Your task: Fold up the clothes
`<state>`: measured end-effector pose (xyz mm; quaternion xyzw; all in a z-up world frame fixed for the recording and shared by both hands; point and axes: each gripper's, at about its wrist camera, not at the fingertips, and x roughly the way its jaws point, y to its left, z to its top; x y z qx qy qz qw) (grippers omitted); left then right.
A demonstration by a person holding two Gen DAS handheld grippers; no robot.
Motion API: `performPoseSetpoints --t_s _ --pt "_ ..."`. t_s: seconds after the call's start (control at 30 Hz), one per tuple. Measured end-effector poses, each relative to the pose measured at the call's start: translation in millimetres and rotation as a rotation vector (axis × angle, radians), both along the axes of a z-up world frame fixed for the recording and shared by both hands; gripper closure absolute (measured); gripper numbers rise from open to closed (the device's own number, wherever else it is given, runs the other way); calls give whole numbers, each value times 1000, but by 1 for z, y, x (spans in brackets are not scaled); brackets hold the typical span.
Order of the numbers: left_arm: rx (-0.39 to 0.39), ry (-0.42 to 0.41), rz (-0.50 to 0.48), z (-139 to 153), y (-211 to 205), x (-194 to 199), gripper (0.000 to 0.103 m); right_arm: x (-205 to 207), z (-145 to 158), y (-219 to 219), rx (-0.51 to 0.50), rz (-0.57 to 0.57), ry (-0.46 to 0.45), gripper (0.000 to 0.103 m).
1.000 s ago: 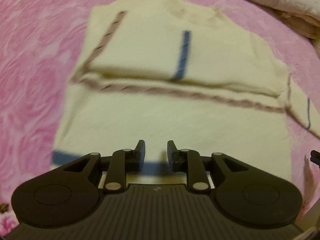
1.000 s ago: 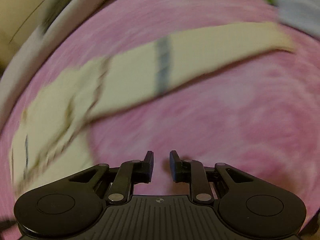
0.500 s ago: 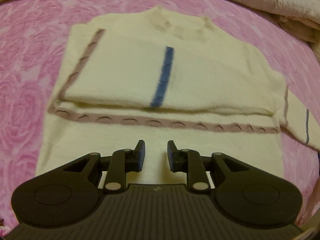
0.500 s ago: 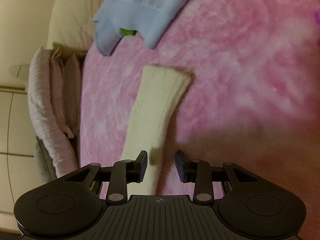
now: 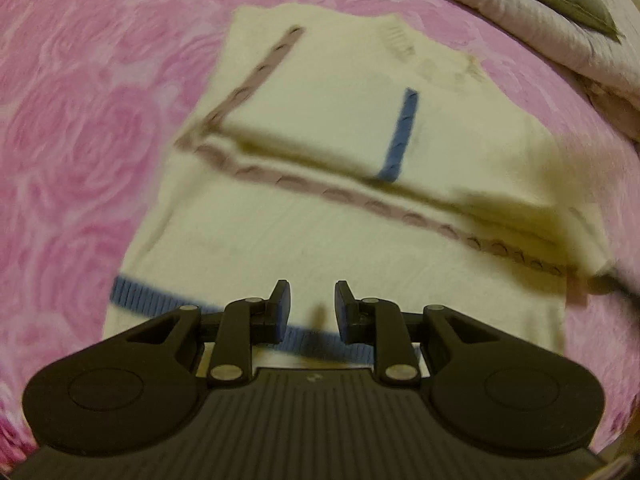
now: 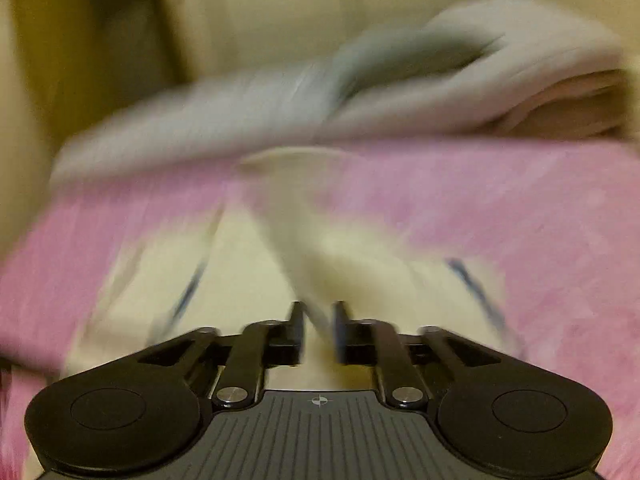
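Sweater (image 5: 360, 248): cream, partly folded on pink blanket (image 5: 80, 140); no legible writing.
Left gripper (image 5: 308, 304): slightly parted, empty (above blue stripe (image 5: 152, 300)).
Right gripper (image 6: 318, 328): opening, cream sleeve (image 6: 304, 240) between.

A cream knitted sweater (image 5: 360, 240) carries blue knitted stripes (image 5: 400, 136) and mauve cable-patterned bands (image 5: 360, 196). It lies on a pink bed cover with a rose pattern (image 5: 80, 140). A pale grey-pink quilted blanket (image 5: 560, 40) lines the bed's far edge.

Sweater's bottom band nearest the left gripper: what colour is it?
Blue, on a cream sweater; the band shows best in the left wrist view.
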<state>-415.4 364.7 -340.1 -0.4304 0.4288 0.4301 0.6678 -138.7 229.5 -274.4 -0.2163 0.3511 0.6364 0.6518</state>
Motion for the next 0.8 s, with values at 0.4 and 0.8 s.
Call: performPoseSetpoints --t_s 0.4,0.8 --pt "-110 -235 36 -33 7 43 76 101 -65 -41 -391 -436 89 60" --pt "-22 -233 -193 -33 27 122 99 161 -83 -56 -354 -733 258 59"
